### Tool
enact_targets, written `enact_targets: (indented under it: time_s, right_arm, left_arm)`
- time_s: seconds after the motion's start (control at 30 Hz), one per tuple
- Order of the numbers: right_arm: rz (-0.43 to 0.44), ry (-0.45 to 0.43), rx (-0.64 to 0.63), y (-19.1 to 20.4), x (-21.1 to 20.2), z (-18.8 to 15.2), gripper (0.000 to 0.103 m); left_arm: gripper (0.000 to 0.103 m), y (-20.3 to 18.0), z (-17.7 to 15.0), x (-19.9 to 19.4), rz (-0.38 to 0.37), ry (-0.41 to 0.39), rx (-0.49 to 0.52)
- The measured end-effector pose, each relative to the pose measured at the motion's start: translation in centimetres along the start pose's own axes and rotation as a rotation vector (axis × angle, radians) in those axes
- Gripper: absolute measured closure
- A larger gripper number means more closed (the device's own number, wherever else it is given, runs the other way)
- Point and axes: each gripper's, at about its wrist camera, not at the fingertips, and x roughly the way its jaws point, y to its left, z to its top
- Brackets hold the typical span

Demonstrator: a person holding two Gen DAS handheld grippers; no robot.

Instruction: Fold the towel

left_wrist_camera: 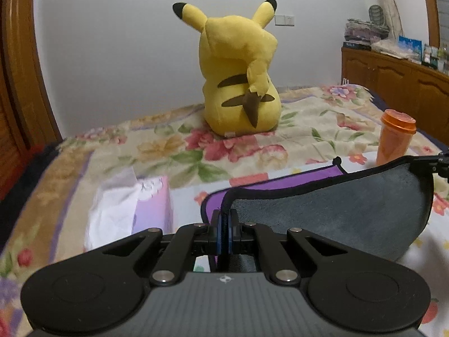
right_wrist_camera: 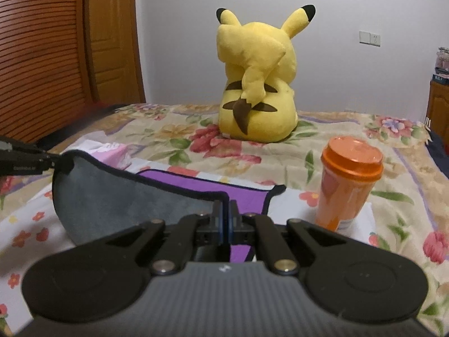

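The towel (left_wrist_camera: 336, 210) is grey on one side and purple on the other, with black trim. It lies on the flowered bed with its near edge lifted. My left gripper (left_wrist_camera: 224, 216) is shut on one near corner of the towel. My right gripper (right_wrist_camera: 225, 209) is shut on the other near corner (right_wrist_camera: 168, 193). The grey side hangs between the two grippers, above the purple part (right_wrist_camera: 247, 193) lying flat behind. The right gripper's tip shows at the right edge of the left wrist view (left_wrist_camera: 440, 164). The left gripper's tip shows at the left edge of the right wrist view (right_wrist_camera: 47, 161).
A yellow Pikachu plush (left_wrist_camera: 238, 84) sits at the back of the bed. An orange lidded cup (right_wrist_camera: 348, 182) stands right of the towel. A tissue pack (left_wrist_camera: 134, 205) lies left of it. A wooden cabinet (left_wrist_camera: 393, 81) stands at the far right, a wooden headboard (right_wrist_camera: 42, 50) at the left.
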Motion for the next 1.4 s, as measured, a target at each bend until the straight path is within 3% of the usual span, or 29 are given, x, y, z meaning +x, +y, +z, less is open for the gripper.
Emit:
enact_targets:
  time_s: [0.3, 0.6, 1.4]
  right_arm:
    - [-0.021, -0.033, -0.039, 0.1, 1.3, 1.8, 0.099]
    - [-0.060, -0.047, -0.053, 0.0, 3.6, 3.1, 0.099]
    - [-0.120, -0.036, -0.078, -1.2, 8.5, 2.3, 0.099]
  left_arm:
    - [0.098, 0.2, 2.1, 1.2, 0.013, -0.023, 0.043]
    - [0.098, 0.5, 2.8, 3.6, 0.032, -0.026, 0.014]
    - [0.098, 0.8, 2.6, 9.1, 0.073, -0.044, -0.001]
